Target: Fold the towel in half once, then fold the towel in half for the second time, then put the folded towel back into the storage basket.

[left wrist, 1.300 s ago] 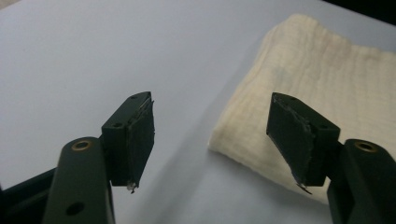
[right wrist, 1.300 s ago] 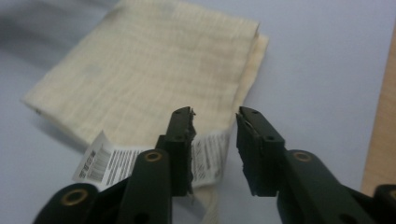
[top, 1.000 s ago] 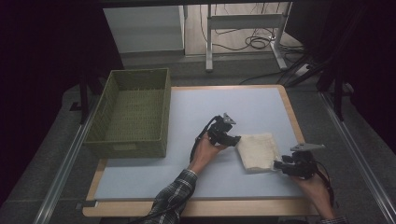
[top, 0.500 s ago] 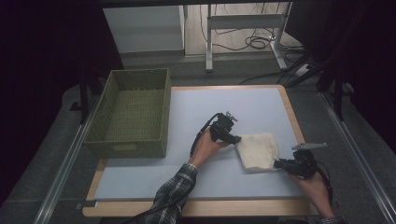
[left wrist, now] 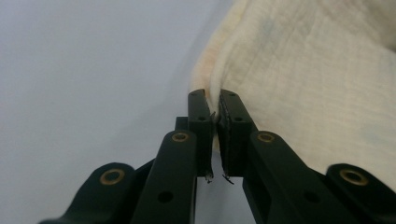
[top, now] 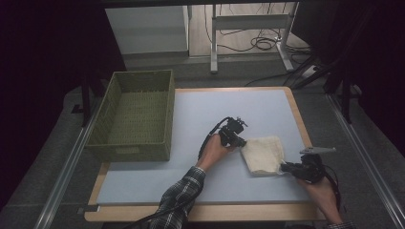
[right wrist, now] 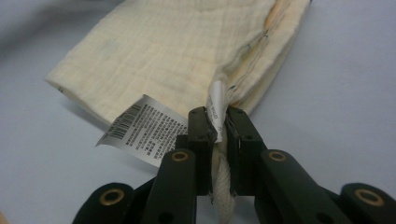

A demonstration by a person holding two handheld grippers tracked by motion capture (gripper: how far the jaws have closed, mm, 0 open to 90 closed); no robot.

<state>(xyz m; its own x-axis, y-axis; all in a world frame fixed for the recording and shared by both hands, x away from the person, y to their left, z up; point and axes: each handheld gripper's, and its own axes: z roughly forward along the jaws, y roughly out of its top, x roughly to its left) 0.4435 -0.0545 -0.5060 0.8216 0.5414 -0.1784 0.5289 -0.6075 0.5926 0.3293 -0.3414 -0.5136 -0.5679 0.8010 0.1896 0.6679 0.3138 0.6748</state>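
A folded cream cloth (top: 262,153) lies on the pale blue table top, right of centre. My left gripper (top: 240,142) is at the cloth's upper-left corner; its jaws have just been closing and now pinch the cloth's (left wrist: 303,70) edge, as the left gripper (left wrist: 213,100) view shows. My right gripper (top: 285,167) is at the lower-right corner, shut on the cloth (right wrist: 187,51) hem together with a small tag; the right gripper (right wrist: 218,116) jaws closed within the last second. A white care label (right wrist: 140,126) sticks out beside them.
A green woven basket (top: 138,81) stands on the left part of the table (top: 229,102). Beyond the table's far edge are metal stand legs (top: 248,24) and cables on the floor. Dark rails run along both sides.
The left gripper slid a little toward the cloth's corner and closed on its edge. The right gripper closed on the cloth's lower-right corner and stayed in place.
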